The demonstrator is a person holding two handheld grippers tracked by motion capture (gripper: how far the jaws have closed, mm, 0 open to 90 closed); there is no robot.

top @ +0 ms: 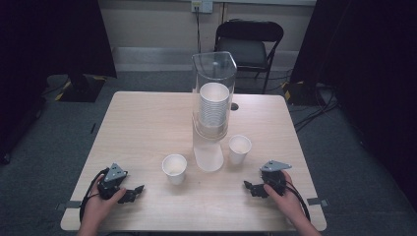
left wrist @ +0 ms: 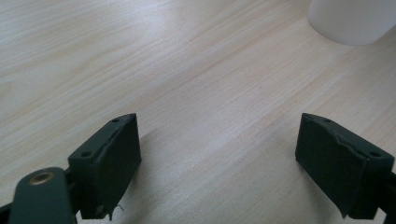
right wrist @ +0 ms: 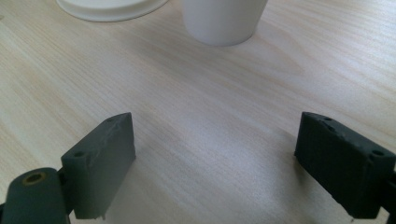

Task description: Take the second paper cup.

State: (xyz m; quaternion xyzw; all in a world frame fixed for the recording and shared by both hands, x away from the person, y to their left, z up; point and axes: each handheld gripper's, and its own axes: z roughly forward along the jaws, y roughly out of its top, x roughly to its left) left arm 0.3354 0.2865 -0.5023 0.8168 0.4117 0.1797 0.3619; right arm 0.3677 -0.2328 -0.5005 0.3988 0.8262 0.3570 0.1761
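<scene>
A clear cup dispenser (top: 212,103) stands mid-table with a stack of white paper cups (top: 214,103) inside. Two loose white cups stand in front of it, one to its left (top: 174,168) and one to its right (top: 239,148). My left gripper (top: 135,192) rests on the table near the front left, open and empty (left wrist: 217,158); the left cup's base (left wrist: 350,21) is ahead of it. My right gripper (top: 250,187) rests near the front right, open and empty (right wrist: 215,158); the right cup (right wrist: 223,19) and the dispenser's white base (right wrist: 109,8) lie ahead.
The light wooden table (top: 147,123) has bare surface around both grippers. A black folding chair (top: 248,42) stands behind the far edge. Dark curtains hang on both sides, and cables run over the floor at the right.
</scene>
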